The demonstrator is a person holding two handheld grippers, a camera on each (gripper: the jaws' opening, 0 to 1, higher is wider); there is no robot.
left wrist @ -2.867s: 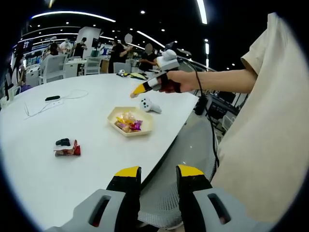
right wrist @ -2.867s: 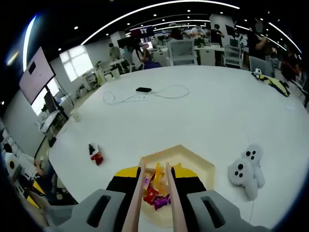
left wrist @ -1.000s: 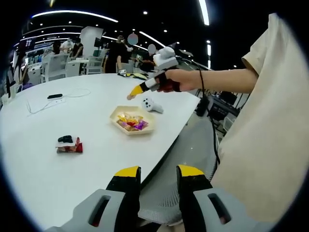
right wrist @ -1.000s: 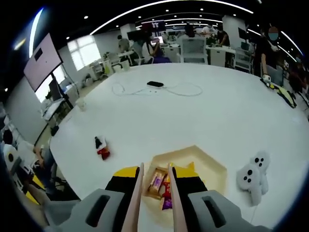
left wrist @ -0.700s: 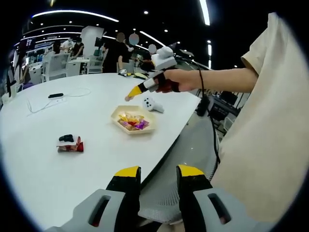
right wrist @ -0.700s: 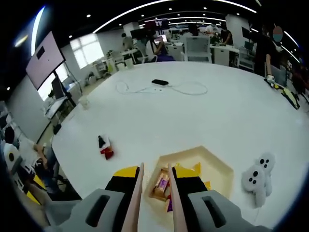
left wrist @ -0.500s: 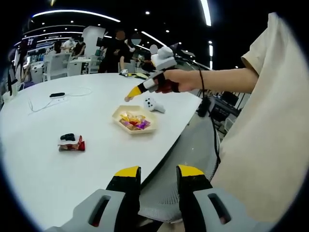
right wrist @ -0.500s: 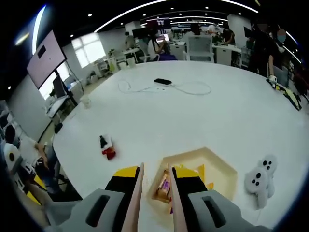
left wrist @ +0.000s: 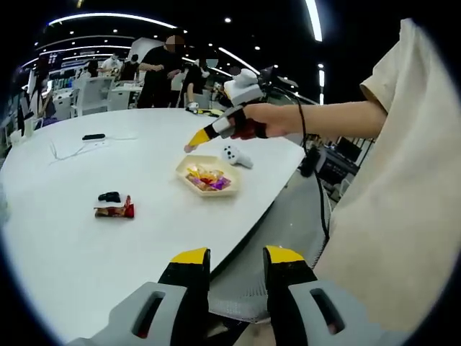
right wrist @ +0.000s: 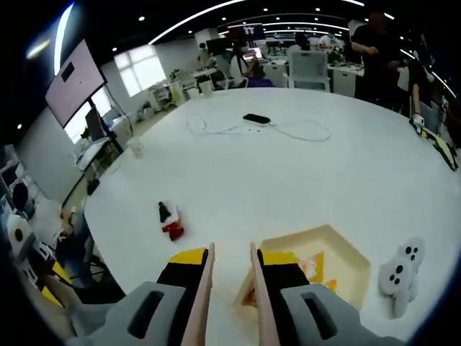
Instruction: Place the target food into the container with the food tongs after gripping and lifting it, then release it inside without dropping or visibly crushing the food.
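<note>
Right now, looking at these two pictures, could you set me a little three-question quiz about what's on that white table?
1. True or false: the cream hexagonal tray holds wrapped candies.
2. What lies nearest the red snack packet in the left gripper view? A) a small black object B) a cup C) a book
3. Fill in: in the right gripper view, the white plush toy lies ____ the tray, not inside it.

Key: 1 true; 2 A, the small black object; 3 beside.
</note>
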